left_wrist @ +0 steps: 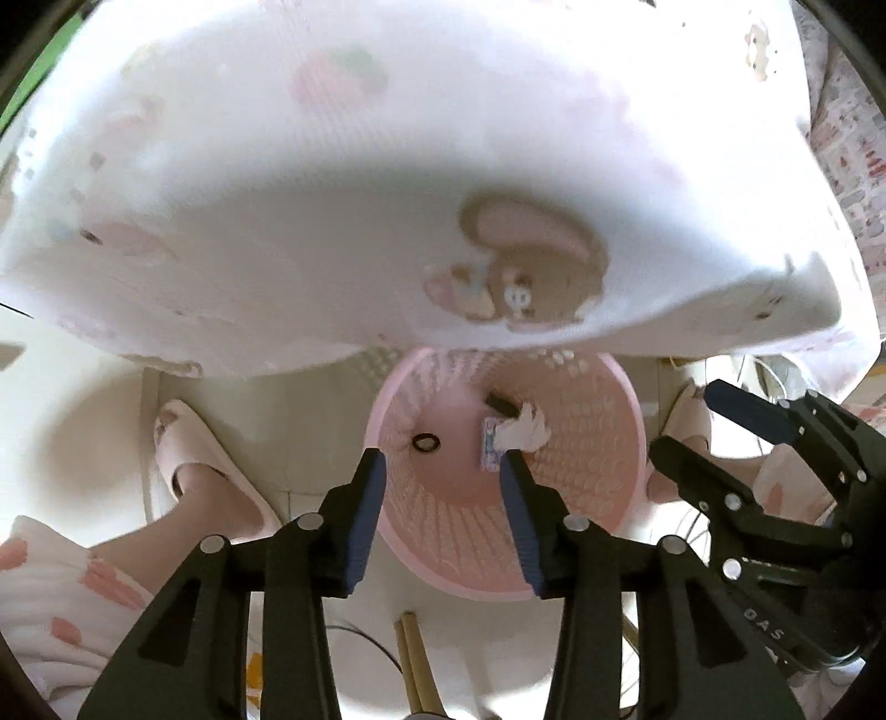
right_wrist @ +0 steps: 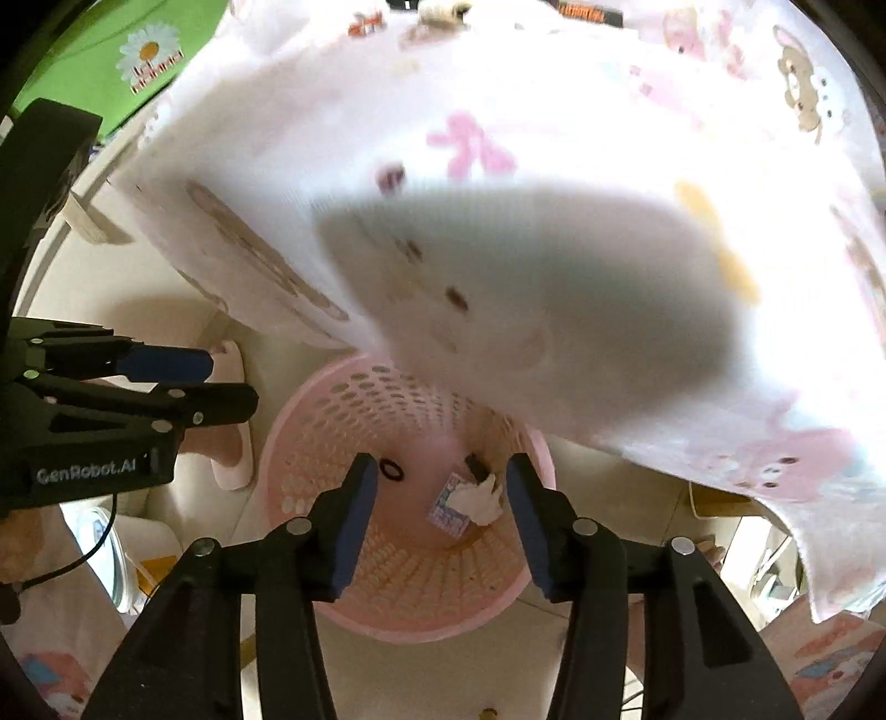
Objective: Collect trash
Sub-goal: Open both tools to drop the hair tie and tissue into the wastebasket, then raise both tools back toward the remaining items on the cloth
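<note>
- pink plastic makes the round basket [left_wrist: 581, 443] that we hold both grippers above; its wall is full of small oval holes, and it stands on a pale tiled floor [left_wrist: 83, 399].
- we see the left gripper [left_wrist: 443, 471] pointing steeply down at the basket mouth, its jaws apart, with blue pads [left_wrist: 362, 526] facing each other and nothing between them.
- the right gripper [right_wrist: 443, 476] hangs the same way over the same basket, jaws also released and empty.
- in the left wrist view the right gripper appears at the right edge; in the right wrist view the left one appears at the left edge, with white letters on its black body.
- the trash lies on the bottom of the basket: a crumpled white tissue [left_wrist: 526, 429] resting against a small printed card or packet [left_wrist: 490, 443], a short black object [left_wrist: 504, 407] just beside them, and a black ring [left_wrist: 426, 441] a little apart, to the left.
- a white cloth [left_wrist: 277, 194] with pink and brown cartoon animals hangs over the table edge and covers the far part of the basket rim.
- we notice a foot in a pink slipper [left_wrist: 188, 448] on the floor left of the basket, and a pale garment with pink spots [left_wrist: 61, 609] near the lower left corner.
- a green surface with a daisy print [right_wrist: 149, 52] shows in the upper left of the right wrist view.
</note>
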